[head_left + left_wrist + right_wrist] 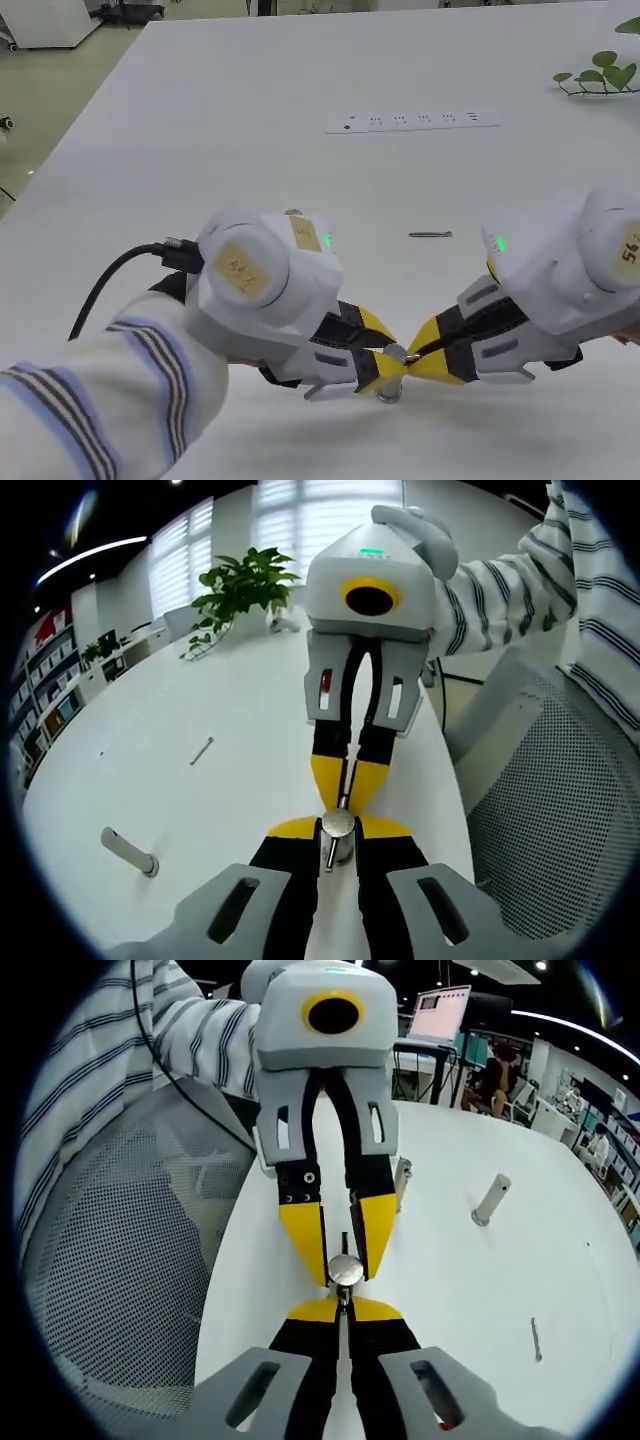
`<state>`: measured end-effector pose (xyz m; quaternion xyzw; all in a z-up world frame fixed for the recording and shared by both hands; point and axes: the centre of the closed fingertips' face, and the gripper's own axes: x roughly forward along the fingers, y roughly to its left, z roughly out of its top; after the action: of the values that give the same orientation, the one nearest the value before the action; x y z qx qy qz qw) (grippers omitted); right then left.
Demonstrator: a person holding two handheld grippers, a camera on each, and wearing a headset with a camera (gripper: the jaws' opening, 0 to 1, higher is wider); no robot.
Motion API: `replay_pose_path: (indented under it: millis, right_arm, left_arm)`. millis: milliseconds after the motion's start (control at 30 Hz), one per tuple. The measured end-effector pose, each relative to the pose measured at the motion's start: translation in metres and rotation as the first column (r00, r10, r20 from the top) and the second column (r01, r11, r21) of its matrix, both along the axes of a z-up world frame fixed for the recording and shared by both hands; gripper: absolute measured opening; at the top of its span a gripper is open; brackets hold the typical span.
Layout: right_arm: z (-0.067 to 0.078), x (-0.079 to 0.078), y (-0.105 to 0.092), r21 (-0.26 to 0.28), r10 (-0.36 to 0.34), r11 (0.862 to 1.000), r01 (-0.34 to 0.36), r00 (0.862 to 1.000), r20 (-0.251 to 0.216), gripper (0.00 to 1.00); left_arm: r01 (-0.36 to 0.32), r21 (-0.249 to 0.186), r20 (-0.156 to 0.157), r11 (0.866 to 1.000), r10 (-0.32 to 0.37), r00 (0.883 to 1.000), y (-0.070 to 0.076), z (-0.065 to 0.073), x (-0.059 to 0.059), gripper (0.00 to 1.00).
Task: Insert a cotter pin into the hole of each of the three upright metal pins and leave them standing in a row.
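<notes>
A short metal pin with a round head stands upright on the white table, near its front edge. My left gripper is shut on it from the left, its yellow fingers on either side of the pin. From the right, my right gripper meets it tip to tip, shut on a thin cotter pin whose end is at the metal pin's shaft. Two other metal pins stand behind the left gripper. A spare cotter pin lies on the table further back.
A white power strip lies flat toward the table's far side, and a green plant stands at the far right. A black cable trails from the left gripper. A mesh chair is at the table's near edge.
</notes>
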<state>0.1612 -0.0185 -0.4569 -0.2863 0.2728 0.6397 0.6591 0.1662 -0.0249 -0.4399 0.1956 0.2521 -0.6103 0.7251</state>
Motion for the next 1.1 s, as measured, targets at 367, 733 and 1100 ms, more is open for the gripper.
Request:
replay_pose_path:
  millis: [367, 733, 1100]
  right_arm:
    - [-0.001, 0.0, -0.002, -0.04, 0.032, 0.999, -0.032, 0.999, 0.012, 0.0]
    - [-0.004, 0.003, -0.008, 0.0, -0.044, 0.999, 0.044, 0.999, 0.005, 0.18]
    - [-0.006, -0.001, -0.003, 0.13, -0.169, 0.975, 0.18, 0.981, -0.093, 0.29]
  left_arm:
    - [-0.011, 0.005, -0.006, 1.0, 0.011, 1.0, -0.002, -0.001, -0.001, 0.1]
    - [-0.034, 0.006, -0.016, 0.999, 0.034, 0.999, 0.002, -0.001, -0.001, 0.13]
    - [-0.118, -0.025, -0.016, 0.993, 0.117, 0.993, 0.017, 0.012, -0.005, 0.42]
